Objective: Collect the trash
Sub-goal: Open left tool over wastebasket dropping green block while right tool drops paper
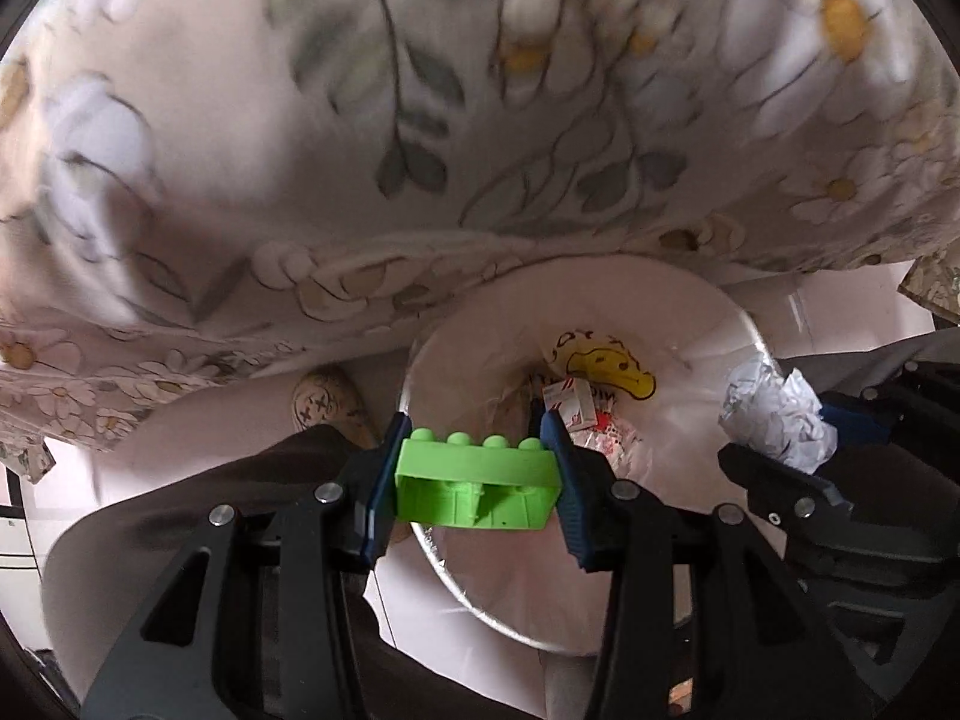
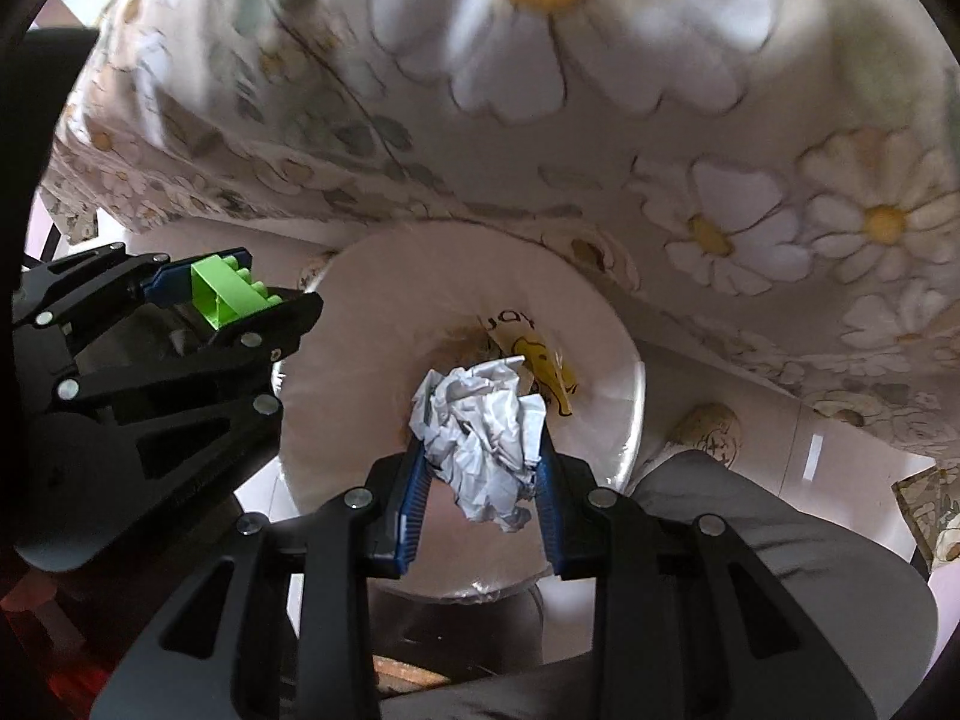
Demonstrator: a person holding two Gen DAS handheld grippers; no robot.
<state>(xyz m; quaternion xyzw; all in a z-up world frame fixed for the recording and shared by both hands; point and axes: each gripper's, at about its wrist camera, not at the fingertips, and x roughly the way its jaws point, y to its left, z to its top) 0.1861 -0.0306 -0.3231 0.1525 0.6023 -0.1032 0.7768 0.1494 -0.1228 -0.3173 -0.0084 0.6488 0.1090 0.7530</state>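
My left gripper (image 1: 477, 456) is shut on a green toy brick (image 1: 477, 483) and holds it over the near left rim of a white-lined trash bin (image 1: 678, 300). My right gripper (image 2: 480, 450) is shut on a crumpled ball of white paper (image 2: 480, 438) and holds it above the bin's (image 2: 372, 312) opening. The bin holds a small red-and-white carton (image 1: 573, 405) and a bag with a yellow print (image 1: 612, 363). The left gripper with the brick (image 2: 231, 294) shows at the left of the right wrist view. The paper ball (image 1: 774, 414) shows at the right of the left wrist view.
A table edge draped with a daisy-print cloth (image 1: 420, 120) overhangs the bin at its far side. The cloth (image 2: 660, 90) fills the upper part of the right wrist view. A person's patterned shoe (image 1: 327, 399) and grey trouser leg (image 2: 780, 516) are beside the bin.
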